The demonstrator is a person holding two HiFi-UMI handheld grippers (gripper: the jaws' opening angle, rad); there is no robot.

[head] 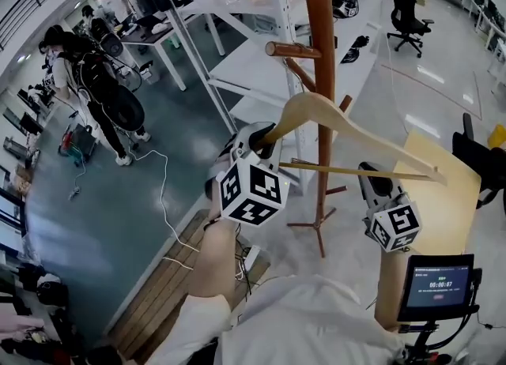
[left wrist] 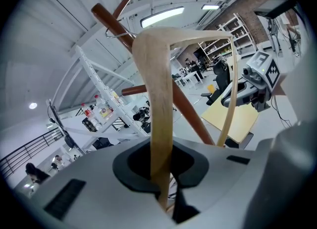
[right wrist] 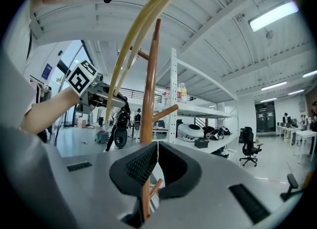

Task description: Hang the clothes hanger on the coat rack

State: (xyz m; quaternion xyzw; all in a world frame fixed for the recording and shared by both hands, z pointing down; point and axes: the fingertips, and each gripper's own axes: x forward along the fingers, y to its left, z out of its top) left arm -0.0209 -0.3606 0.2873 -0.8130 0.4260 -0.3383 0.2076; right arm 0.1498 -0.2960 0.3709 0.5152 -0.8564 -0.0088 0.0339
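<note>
Coat rack post [head: 320, 8] and pegs [head: 292, 50] block ahead (shelving [head: 245, 67] behind).

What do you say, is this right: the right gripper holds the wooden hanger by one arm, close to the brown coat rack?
Not quite. The left gripper holds the wooden hanger by one arm, close to the brown coat rack. The left gripper view shows that arm clamped between its jaws; the right gripper has its jaws together on nothing.
</note>
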